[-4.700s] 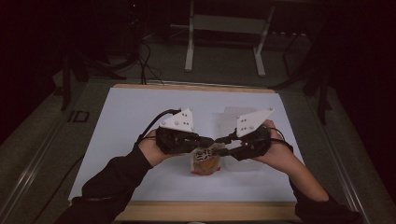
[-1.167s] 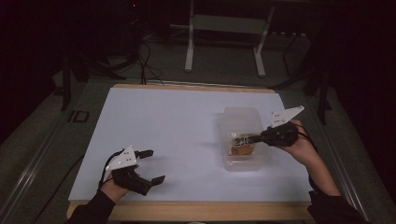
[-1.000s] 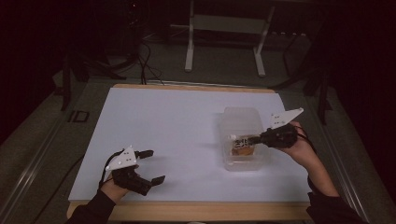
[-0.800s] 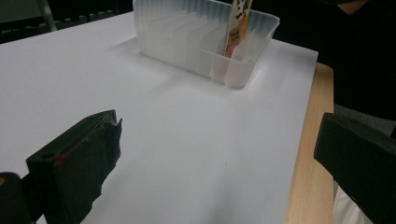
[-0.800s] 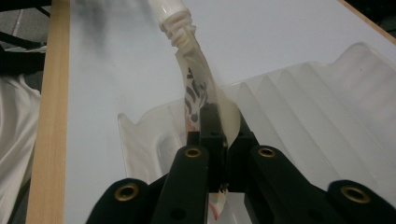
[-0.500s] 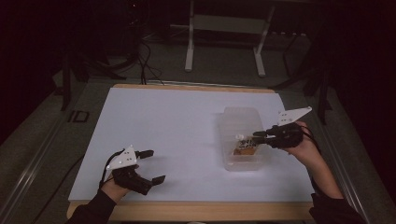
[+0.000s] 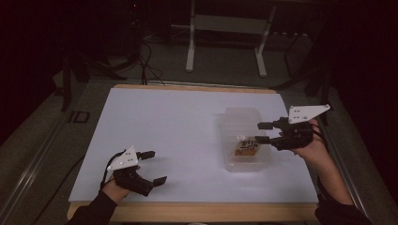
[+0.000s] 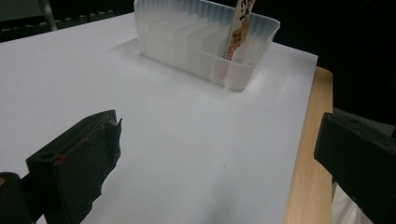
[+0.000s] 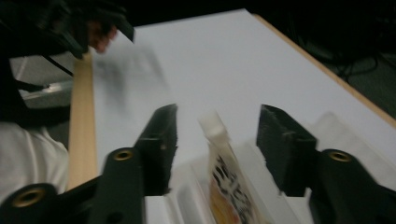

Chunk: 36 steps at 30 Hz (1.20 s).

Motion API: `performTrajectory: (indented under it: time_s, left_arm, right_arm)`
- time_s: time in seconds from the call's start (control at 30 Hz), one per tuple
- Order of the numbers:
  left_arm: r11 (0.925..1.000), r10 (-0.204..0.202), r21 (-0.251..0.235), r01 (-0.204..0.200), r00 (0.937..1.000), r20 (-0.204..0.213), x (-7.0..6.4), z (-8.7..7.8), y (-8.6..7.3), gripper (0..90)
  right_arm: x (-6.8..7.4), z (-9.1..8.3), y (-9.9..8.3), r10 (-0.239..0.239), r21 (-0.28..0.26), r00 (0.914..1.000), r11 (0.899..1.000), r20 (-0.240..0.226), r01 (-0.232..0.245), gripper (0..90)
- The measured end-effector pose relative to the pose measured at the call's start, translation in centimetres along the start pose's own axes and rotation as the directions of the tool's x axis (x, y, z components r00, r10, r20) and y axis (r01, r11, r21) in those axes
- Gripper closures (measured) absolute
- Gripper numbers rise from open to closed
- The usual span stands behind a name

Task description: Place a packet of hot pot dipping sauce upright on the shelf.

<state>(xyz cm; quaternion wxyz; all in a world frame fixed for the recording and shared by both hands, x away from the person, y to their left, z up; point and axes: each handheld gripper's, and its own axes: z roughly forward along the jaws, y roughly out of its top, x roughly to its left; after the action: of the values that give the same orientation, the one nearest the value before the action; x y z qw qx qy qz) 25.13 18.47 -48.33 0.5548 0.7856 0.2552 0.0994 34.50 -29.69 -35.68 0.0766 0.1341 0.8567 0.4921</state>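
The room was dim, its far end in near darkness. A white-topped desk [image 7: 187, 126] with a pale wooden edge stood on grey carpeted floor [image 7: 42, 140]. Beyond it stood a light metal stand [image 7: 225, 28] on two legs. Dark cables [image 7: 143, 56] trailed across the floor at the rear left.

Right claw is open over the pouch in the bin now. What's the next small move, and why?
Probably draw the right claw back and up, away from the clear slotted bin. Its jaws stand open on either side of the pouch without touching it, and the pouch stands upright in a slot. The left claw rests open near the table's front edge.
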Motion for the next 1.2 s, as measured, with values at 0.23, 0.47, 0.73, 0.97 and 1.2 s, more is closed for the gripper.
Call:
performTrajectory:
  time_s: [0.23,0.47,0.73,0.97,1.2]
  left_arm:
    - [0.9999,0.008,0.01,-0.008,1.0,-0.001,0.0,0.0,-0.1,0.7]
    - [0.9998,0.01,0.014,-0.01,0.9999,0.004,-0.1,0.0,-0.1,0.7]
    - [0.9999,0.01,0.011,-0.01,0.9999,0.007,-0.1,0.0,-0.2,0.7]
    - [0.9997,0.019,0.017,-0.02,0.9998,0.007,-0.2,0.0,-0.3,0.7]
    - [0.9996,0.021,0.018,-0.021,0.9998,0.008,-0.3,0.0,-0.3,0.7]
  right_arm:
    - [1.7,-0.4,0.8,-0.019,-0.053,0.9997,0.998,-0.016,0.018,27.1]
    - [3.2,-0.3,0.4,-0.016,-0.071,0.9995,0.997,-0.026,0.015,15.1]
    - [4.9,0.7,-1.2,-0.058,-0.062,0.9979,0.997,-0.029,0.056,15.2]
    - [6.3,1.8,-2.9,-0.03,-0.071,0.9984,0.997,-0.048,0.026,15.2]
    - [7.1,3.0,-4.6,-0.007,-0.051,0.9971,0.999,-0.075,0.003,15.3]
